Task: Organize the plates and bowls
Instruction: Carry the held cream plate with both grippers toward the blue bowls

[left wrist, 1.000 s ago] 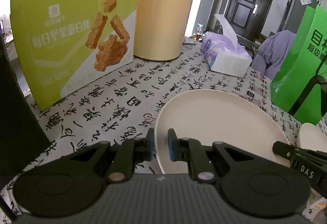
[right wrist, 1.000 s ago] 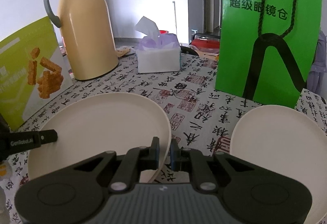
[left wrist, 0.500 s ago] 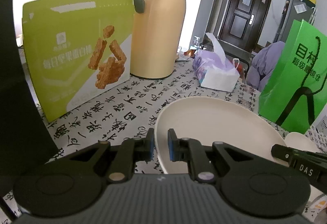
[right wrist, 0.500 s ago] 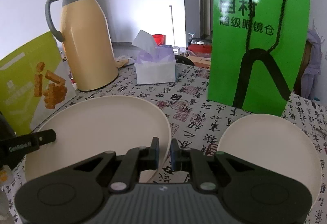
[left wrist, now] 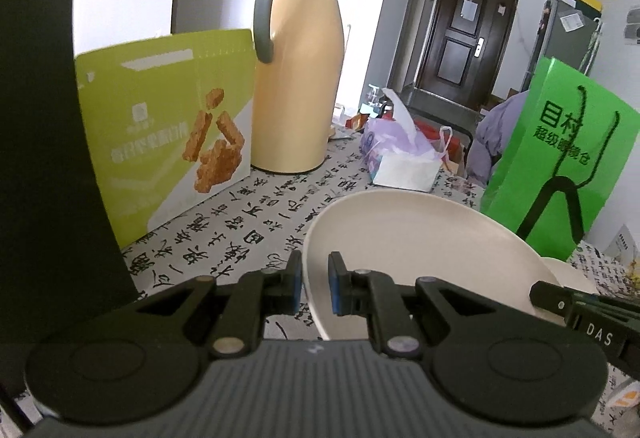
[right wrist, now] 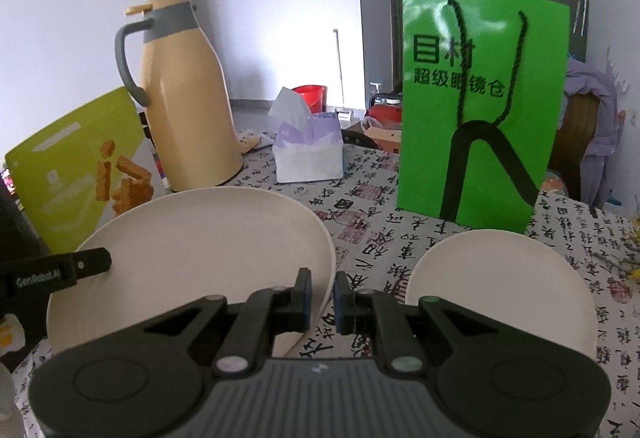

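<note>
A large cream plate (left wrist: 416, 250) (right wrist: 208, 250) hangs above the patterned tablecloth, held from both sides. My left gripper (left wrist: 314, 288) is shut on its left rim. My right gripper (right wrist: 322, 296) is shut on its right rim. Each gripper's tip shows in the other's view, at the plate's far edge. A second cream plate (right wrist: 500, 290) lies flat on the cloth to the right of the held one; in the left wrist view only a sliver of the second plate (left wrist: 568, 270) peeks out behind the held plate.
A yellow thermos jug (right wrist: 188, 94) and a tissue box (right wrist: 310, 154) stand at the back. A lime snack box (left wrist: 168, 126) stands at the left, a green paper bag (right wrist: 476, 110) at the right. A dark object (left wrist: 44, 158) fills the far left.
Both grippers have risen with the large plate held between them, so it now sits higher over the cloth. The second plate has stayed in place.
</note>
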{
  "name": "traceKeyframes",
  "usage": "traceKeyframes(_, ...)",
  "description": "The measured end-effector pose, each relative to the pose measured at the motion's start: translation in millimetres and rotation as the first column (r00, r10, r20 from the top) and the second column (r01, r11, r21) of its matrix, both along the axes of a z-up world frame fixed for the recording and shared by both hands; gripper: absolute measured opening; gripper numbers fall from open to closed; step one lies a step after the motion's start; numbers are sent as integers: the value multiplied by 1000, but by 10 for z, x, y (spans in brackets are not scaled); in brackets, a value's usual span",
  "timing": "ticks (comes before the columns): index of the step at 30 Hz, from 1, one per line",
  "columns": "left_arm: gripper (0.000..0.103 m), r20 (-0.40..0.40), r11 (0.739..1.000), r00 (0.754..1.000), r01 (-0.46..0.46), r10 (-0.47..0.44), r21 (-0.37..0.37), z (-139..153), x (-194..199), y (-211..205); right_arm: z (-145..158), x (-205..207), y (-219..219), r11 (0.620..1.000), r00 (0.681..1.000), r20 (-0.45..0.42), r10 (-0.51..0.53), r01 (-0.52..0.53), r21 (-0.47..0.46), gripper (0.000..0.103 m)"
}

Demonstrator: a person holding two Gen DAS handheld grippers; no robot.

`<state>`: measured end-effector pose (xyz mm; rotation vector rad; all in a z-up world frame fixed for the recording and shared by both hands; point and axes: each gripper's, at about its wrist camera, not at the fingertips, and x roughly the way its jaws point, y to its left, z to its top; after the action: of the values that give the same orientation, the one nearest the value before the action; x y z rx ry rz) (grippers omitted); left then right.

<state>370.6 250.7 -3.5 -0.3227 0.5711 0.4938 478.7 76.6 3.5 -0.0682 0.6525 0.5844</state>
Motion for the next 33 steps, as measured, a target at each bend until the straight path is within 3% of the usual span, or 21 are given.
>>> traceKeyframes(33, 13, 87, 993, 992, 84, -91, 80, 575, -873, -685, 530, -955, -793, 996, 993, 108, -55, 46, 78, 11)
